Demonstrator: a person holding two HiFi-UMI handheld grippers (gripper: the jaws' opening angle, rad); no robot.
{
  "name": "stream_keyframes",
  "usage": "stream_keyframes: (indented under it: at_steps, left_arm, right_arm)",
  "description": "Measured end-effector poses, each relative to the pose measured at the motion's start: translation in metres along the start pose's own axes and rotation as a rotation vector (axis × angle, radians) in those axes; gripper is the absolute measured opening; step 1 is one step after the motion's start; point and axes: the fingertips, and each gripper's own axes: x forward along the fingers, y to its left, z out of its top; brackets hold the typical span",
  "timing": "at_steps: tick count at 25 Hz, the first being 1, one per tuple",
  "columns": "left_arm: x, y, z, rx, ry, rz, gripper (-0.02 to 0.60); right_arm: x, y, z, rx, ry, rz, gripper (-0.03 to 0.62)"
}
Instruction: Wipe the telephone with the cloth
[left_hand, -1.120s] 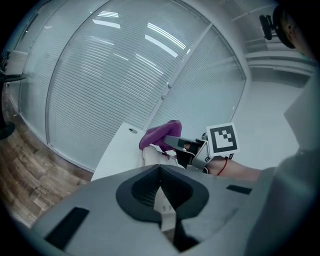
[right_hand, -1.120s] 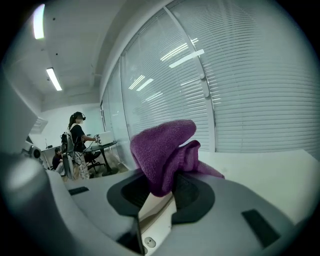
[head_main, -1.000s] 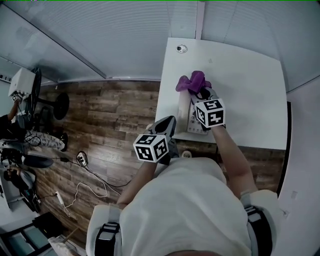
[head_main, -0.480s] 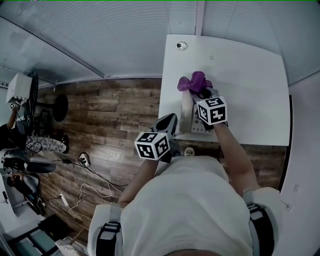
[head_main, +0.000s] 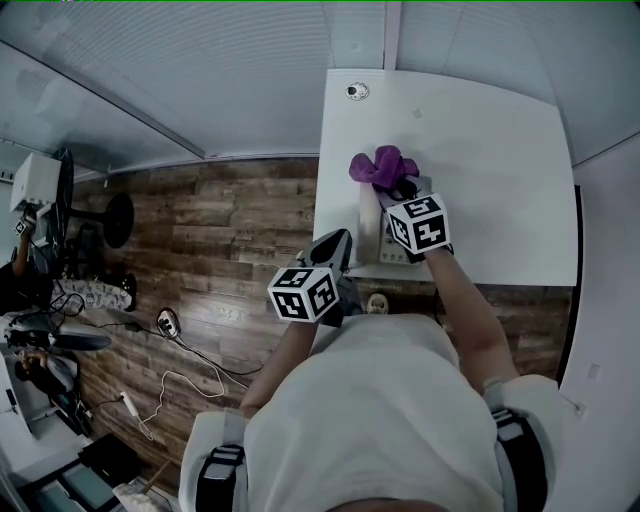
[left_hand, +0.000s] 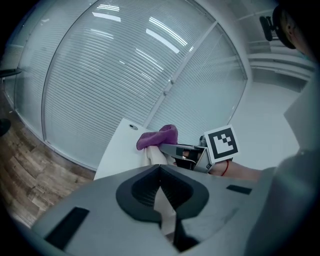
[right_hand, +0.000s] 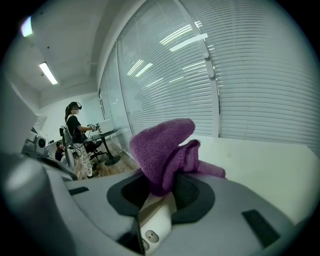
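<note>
- Right gripper (head_main: 401, 187), frame centre: jaws clamped on purple cloth (head_main: 383, 164); cloth lies on telephone (head_main: 370, 222).
- Left gripper (head_main: 338, 243), lower left: jaws closed, empty, near table (head_main: 500, 150) edge.

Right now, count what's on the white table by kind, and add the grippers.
purple cloth: 1, clamped in the right gripper
telephone: 1
round grommet in the table: 1
grippers: 2, with the left gripper shut and empty, off the table's edge
Total: 5
</note>
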Motion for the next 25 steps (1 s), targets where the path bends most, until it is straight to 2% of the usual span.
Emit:
stream_keyframes:
  at_steps: [25]
  left_arm:
    - [-0.029, -0.003, -0.014, -0.005, -0.032, 0.010, 0.020]
  right_arm:
    - [-0.034, 0.049, -0.034, -0.019, 0.025, 0.063, 0.118]
